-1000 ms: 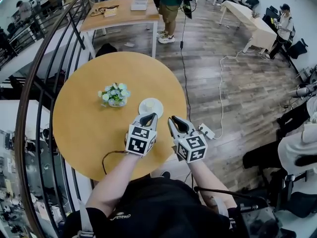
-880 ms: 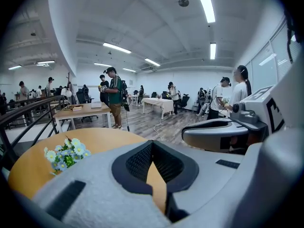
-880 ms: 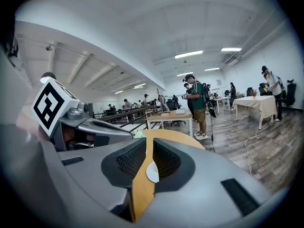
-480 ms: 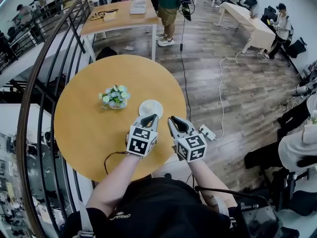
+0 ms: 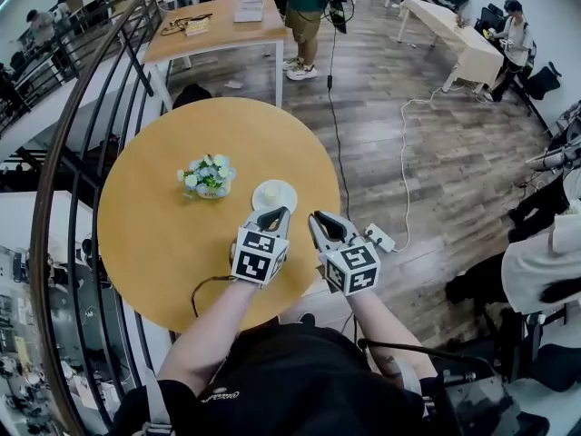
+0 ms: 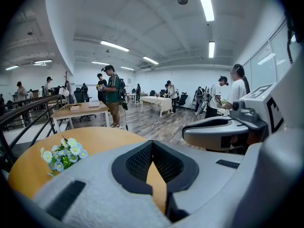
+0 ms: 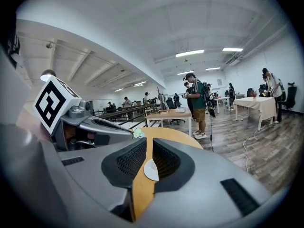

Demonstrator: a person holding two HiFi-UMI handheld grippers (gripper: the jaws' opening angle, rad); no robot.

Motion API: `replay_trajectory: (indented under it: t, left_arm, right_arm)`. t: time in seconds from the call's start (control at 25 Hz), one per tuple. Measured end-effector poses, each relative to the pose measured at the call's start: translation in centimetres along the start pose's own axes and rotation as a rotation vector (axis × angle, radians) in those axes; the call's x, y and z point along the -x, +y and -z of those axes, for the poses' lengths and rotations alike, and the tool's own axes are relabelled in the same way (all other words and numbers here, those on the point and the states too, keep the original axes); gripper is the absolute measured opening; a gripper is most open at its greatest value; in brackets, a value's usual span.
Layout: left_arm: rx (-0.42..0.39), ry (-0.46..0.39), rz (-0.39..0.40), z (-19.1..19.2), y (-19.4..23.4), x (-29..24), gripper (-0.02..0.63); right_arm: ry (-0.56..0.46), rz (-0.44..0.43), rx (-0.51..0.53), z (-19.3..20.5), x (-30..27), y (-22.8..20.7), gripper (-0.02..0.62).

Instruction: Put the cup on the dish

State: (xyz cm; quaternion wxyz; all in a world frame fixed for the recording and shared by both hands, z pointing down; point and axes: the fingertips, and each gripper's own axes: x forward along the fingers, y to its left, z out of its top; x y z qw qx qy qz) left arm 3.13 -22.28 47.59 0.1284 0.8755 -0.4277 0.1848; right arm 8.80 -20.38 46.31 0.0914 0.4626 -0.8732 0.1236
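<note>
A white dish (image 5: 274,194) lies on the round wooden table (image 5: 154,234), right of the middle. A paler round shape sits at its centre; I cannot tell whether that is the cup. My left gripper (image 5: 270,216) hovers just near of the dish, shut and empty, its pads meeting at the tips (image 6: 152,144). My right gripper (image 5: 324,222) is beside it at the table's right edge, jaws all but together with nothing in them. In the right gripper view a sliver of the dish (image 7: 151,170) shows through the thin slit between the jaws.
A small pot of white and blue flowers (image 5: 207,176) stands left of the dish and shows again as flowers (image 6: 62,155). A dark cable (image 5: 201,284) lies on the table's near part. A black railing (image 5: 64,153) curves along the left. A power strip (image 5: 379,240) lies on the floor.
Only the head camera has shifted a little; both grippers and the dish keep their places.
</note>
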Motion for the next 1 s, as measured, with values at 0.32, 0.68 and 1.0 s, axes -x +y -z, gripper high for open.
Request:
replay_trajectory:
  t: [0.32,0.68,1.0]
  left_arm:
    - [-0.003,0.015,0.006,0.6,-0.3,-0.4,0.005]
    - [-0.001,0.023,0.017,1.2,-0.3,-0.8,0.005]
    - [-0.001,0.02,0.018,1.0,-0.1,-0.5,0.005]
  right_arm:
    - [0.013,0.004,-0.008,0.8,0.2,-0.3,0.043]
    - [0.02,0.002,-0.009,1.2,-0.3,-0.3,0.043]
    - [0.026,0.002,-0.009,1.4,-0.4,0.0,0.041]
